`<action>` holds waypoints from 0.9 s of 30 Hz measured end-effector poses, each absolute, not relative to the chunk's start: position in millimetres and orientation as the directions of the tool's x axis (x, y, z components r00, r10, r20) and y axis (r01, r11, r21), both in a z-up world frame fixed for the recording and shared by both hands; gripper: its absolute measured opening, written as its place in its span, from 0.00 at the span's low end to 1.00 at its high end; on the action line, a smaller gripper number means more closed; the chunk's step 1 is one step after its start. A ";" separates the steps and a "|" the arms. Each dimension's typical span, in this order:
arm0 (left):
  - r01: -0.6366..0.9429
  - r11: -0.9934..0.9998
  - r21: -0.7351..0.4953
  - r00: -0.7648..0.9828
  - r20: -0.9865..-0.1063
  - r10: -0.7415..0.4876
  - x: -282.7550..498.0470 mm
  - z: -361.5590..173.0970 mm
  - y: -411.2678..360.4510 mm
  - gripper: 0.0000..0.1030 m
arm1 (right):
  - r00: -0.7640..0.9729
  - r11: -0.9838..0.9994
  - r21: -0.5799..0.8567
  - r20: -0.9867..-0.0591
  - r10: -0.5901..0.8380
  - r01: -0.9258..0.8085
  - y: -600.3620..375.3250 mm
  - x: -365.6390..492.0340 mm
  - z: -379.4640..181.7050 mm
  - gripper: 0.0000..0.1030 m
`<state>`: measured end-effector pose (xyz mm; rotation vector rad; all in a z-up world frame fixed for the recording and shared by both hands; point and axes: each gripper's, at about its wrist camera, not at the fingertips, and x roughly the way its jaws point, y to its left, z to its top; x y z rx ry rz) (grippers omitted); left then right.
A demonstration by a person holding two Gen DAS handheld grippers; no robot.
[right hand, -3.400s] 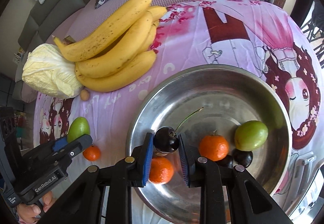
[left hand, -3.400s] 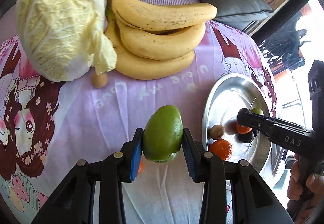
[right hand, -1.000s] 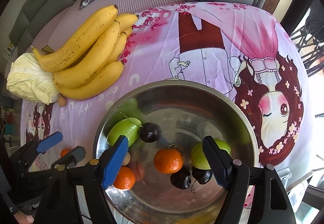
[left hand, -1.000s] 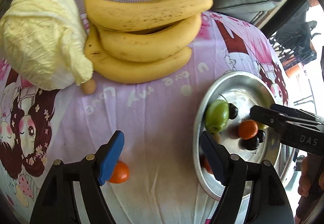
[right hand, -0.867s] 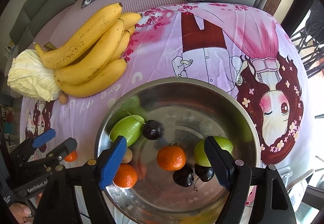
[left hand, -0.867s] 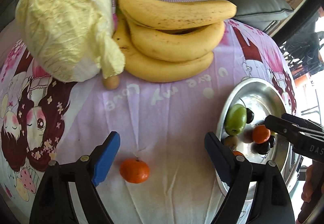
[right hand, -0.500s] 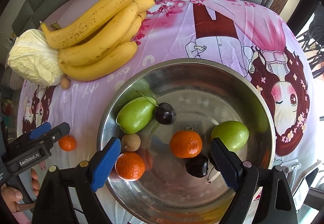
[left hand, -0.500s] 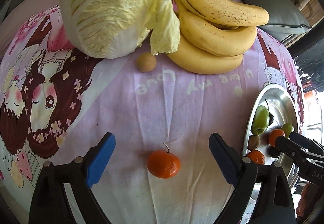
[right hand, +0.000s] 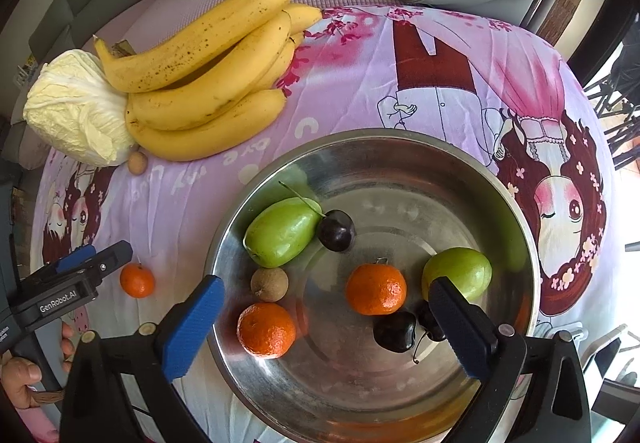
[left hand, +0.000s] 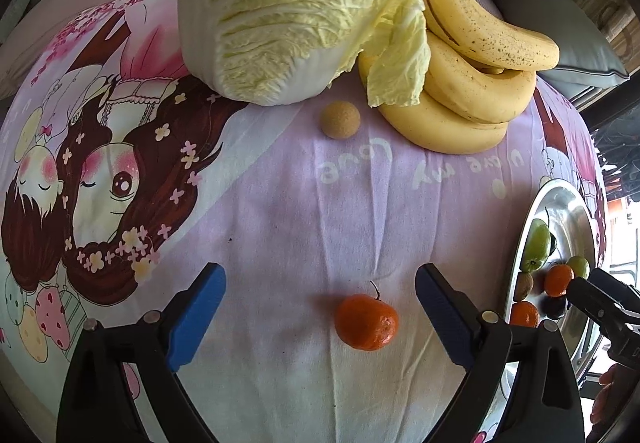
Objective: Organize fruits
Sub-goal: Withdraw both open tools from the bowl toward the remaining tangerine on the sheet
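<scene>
left gripper (left hand: 320,307): we see its jaws wide apart and empty, hovering over the loose mandarin (left hand: 366,317); fruit sits between the blue pads, touching neither; we judge it is lined up for the next pick
right gripper (right hand: 324,317): jaws opening, nothing held; it hangs over the steel bowl (right hand: 400,141), pads straddling fruit already inside; we read this as a release just made, not a grab
bowl: near right on the pink cartoon cloth (right hand: 440,55); collection spot for small fruit, we judge
bowl count: two mandarins, two green fruits, three dark cherries, one small brown fruit; eight in all
outside bowl: one mandarin near left; one brown round fruit (left hand: 340,119) far, just beside the cabbage (left hand: 296,3); one bunch of bananas (right hand: 208,79), at least four, far left of bowl
cabbage: one; a vegetable, so likely stays out; leaf touches the bananas
progress: we judge most small fruit sorted; two loose pieces left
risk: mandarin may roll on soft wrinkled cloth
</scene>
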<state>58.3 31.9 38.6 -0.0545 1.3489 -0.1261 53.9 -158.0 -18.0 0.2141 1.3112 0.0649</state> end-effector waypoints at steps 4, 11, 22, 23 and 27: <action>0.054 0.992 -0.113 0.219 -0.968 -0.122 57.2 44.6 49.7 0.93 | 0.253 0.980 0.192 -0.952 0.171 0.060 -153.8 54.0 -18.8 1.00; 0.017 0.990 -0.139 0.236 -0.962 -0.139 59.7 56.3 84.8 0.93 | 0.259 0.981 0.194 -0.949 0.181 0.027 -141.2 54.5 -13.5 1.00; -0.089 0.978 -0.187 0.252 -0.954 -0.160 62.4 68.6 158.3 0.93 | 0.256 0.978 0.198 -0.944 0.208 -0.062 -90.6 67.9 -2.4 1.00; -0.096 0.978 -0.186 0.254 -0.955 -0.156 62.9 69.5 165.3 0.93 | 0.253 0.977 0.201 -0.944 0.213 -0.071 -84.2 68.7 -2.3 1.00; -0.111 0.975 -0.192 0.251 -0.955 -0.159 64.0 69.5 190.5 0.93 | 0.234 0.970 0.219 -0.943 0.238 -0.108 -58.7 72.4 -5.8 1.00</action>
